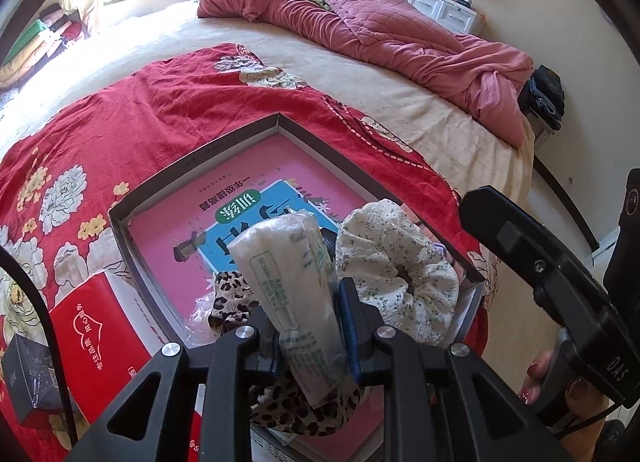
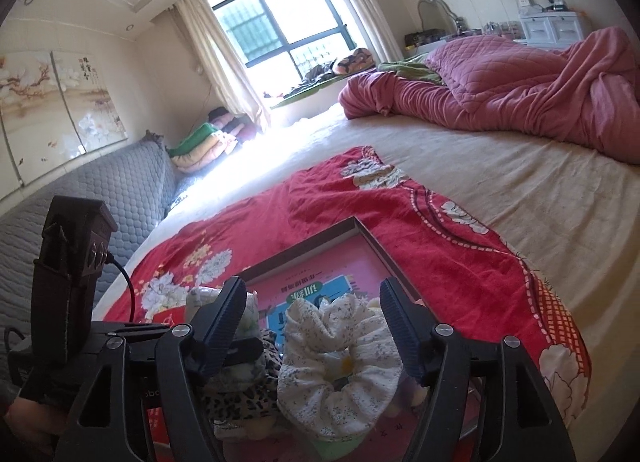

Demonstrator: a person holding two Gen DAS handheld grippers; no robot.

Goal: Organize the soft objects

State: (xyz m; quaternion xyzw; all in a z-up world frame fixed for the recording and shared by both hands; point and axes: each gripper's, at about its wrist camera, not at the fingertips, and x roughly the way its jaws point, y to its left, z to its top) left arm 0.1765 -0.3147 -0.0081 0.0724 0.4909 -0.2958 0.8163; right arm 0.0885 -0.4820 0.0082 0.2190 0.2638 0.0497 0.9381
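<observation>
The left tongs (image 1: pixel 308 326) are closed most of the way on a wrapped tissue packet (image 1: pixel 294 294), which stands up between the blue pads, gripped low on its length with most of it rising above them. We judge the packet light and squashy, its plastic wrap slick, so a hold across its narrow middle suits it better than one near an end (a pinch at the tip would likely let it swing or slide).

Under and behind it lies a leopard-print scrunchie (image 1: pixel 304 410), and just to the right a white floral scrunchie (image 1: pixel 396 266); both look soft, nearly weightless and springy, best taken by bunching the ruffled fabric of one side rather than spanning the ring.

The right tongs (image 2: pixel 314 326) stand wide open, holding nothing, with the white floral scrunchie between the fingers; whether either pad touches it we cannot tell.

All three soft things sit at the near corner of a shallow box (image 1: pixel 200 166) lined with a pink book (image 1: pixel 276 182). The box rests on a red floral cloth (image 1: pixel 140 122) spread over the bed (image 1: pixel 320 58), with a red tissue carton (image 1: pixel 100 326) just beside it.
</observation>
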